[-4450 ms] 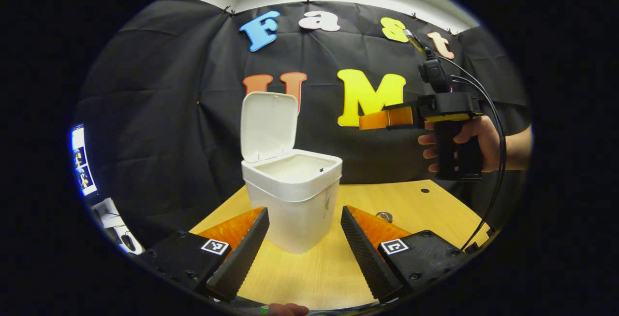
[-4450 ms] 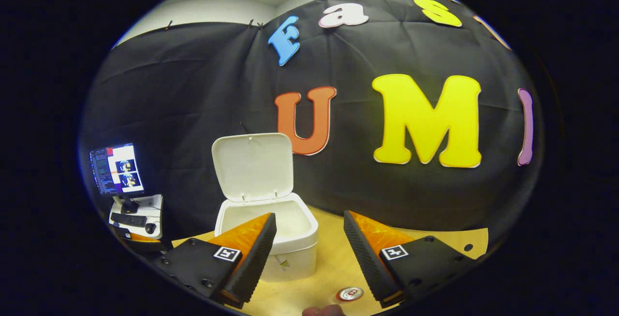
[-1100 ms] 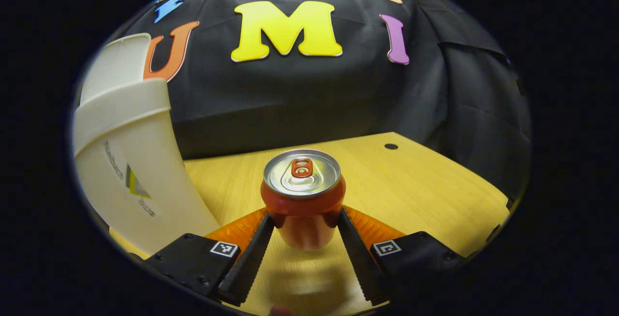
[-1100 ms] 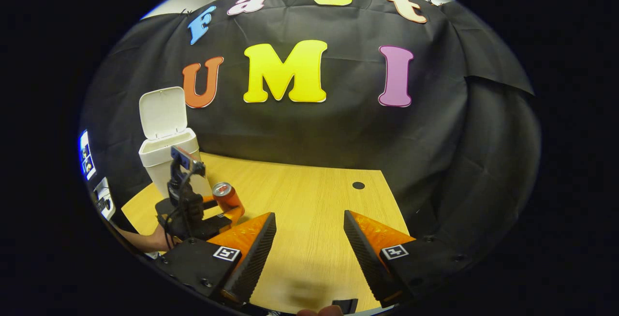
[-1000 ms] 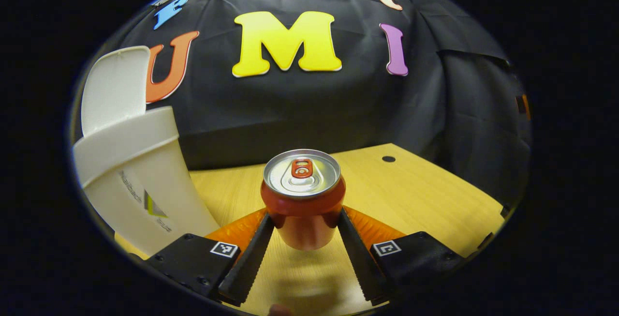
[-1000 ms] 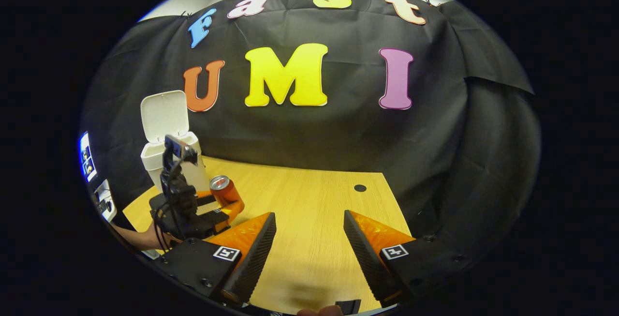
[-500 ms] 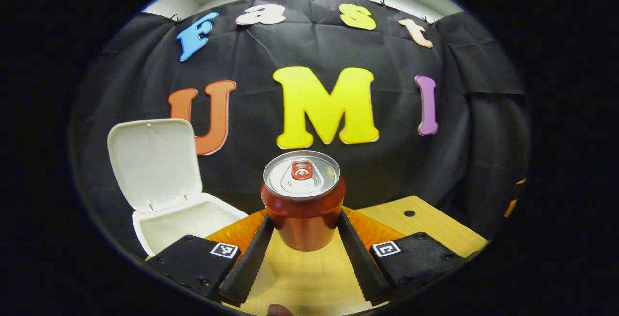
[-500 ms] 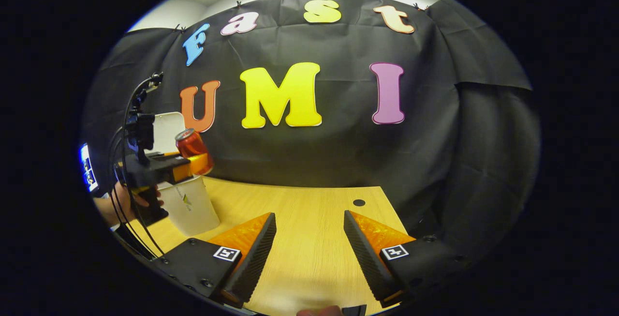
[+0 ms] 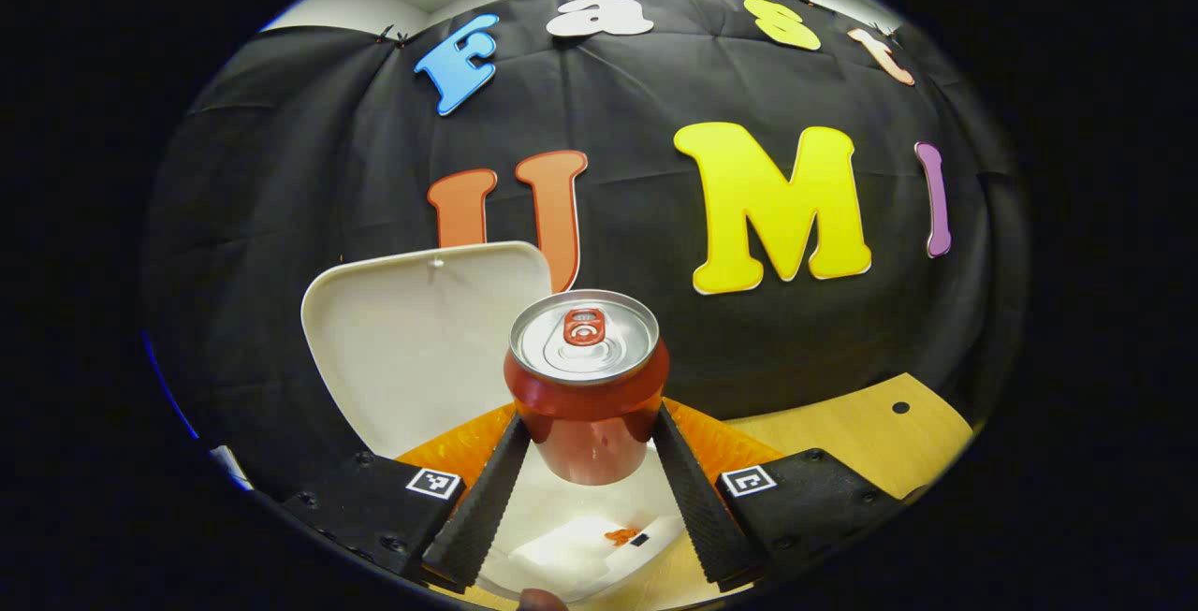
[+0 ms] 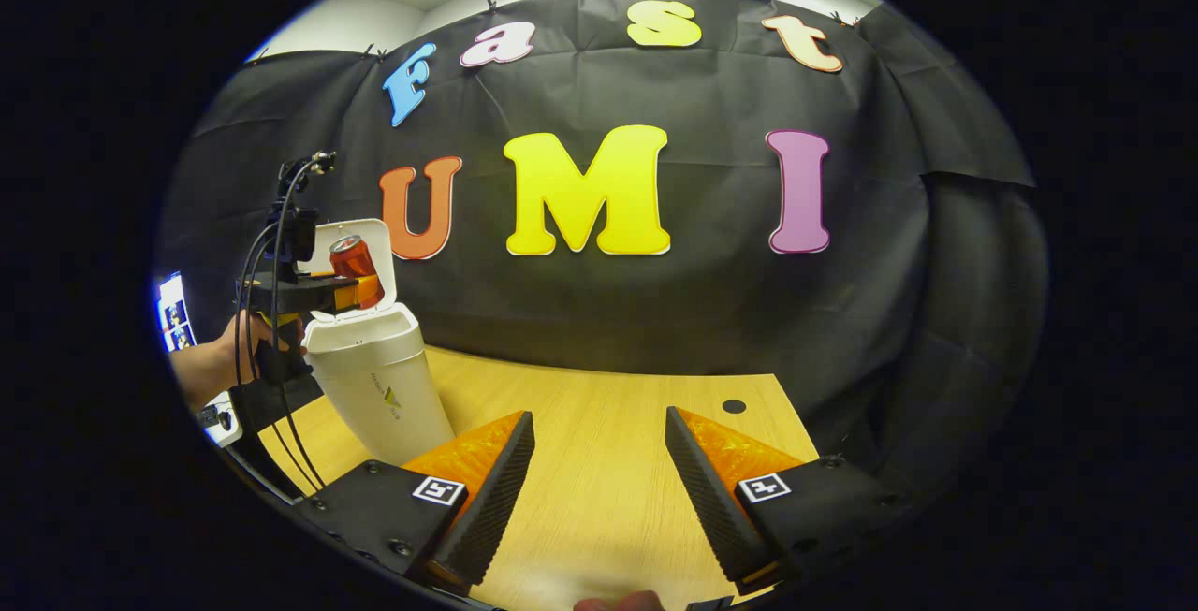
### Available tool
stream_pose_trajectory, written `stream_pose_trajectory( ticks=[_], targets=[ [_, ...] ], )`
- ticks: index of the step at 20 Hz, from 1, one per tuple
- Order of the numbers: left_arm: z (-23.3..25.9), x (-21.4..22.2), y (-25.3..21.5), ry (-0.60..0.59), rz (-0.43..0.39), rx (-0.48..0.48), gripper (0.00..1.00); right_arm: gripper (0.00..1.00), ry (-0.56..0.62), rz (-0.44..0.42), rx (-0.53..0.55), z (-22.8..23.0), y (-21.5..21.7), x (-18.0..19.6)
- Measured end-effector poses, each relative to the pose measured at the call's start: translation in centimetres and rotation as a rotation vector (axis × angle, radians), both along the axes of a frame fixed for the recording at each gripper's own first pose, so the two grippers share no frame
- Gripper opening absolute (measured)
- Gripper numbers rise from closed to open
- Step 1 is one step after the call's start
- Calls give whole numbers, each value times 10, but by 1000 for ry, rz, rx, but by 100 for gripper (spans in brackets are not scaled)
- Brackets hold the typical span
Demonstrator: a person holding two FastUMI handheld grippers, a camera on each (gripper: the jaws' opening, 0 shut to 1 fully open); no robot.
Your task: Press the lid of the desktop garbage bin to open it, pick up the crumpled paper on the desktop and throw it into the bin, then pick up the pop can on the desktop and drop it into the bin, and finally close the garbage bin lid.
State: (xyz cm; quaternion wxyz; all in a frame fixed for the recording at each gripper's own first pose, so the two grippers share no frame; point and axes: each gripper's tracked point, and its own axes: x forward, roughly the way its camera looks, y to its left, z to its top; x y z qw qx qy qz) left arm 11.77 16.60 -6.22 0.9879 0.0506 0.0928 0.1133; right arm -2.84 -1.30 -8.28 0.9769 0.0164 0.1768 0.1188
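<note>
The left tongs (image 9: pixel 587 489) clench a red aluminium pop can with a silver top (image 9: pixel 585 386), one finger on each side of it, and hold it upright in the air above the mouth of the white plastic desktop garbage bin (image 10: pixel 374 382). The bin's flat, rounded lid (image 9: pixel 421 340) stands raised behind the can. Down between the fingers, white crumpled paper (image 9: pixel 571 545) lies inside the bin, partly hidden by the can.

In the right gripper view the bin sits near the left edge of the pale wooden surface (image 10: pixel 608 443), with bare wood open to its right. The right tongs (image 10: pixel 599 489) are released, fingers spread wide over that bare stretch. A hand (image 10: pixel 211 363), cut off at the view's edge, grips the left handle.
</note>
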Motion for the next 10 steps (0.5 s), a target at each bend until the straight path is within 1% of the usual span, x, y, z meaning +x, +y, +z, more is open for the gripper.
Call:
stream_pose_trajectory(
  ticks=[2,5,8,9,10],
  targets=[
    [-9,-2,13,20,25,-11,86,90,5,5,-6,-1,7,-1],
    [-26,-4,22,65,42,-27,86,90,12,19,-15,-3,17,-2],
    [-26,-8,24,60,53,-34,91,90,17,32,-19,-4,24,-3],
    [-25,-10,23,57,54,-35,92,88,19,34,-19,-5,26,-4],
    [-22,-12,23,51,56,-34,93,90,22,38,-21,-5,27,-5]
  ],
)
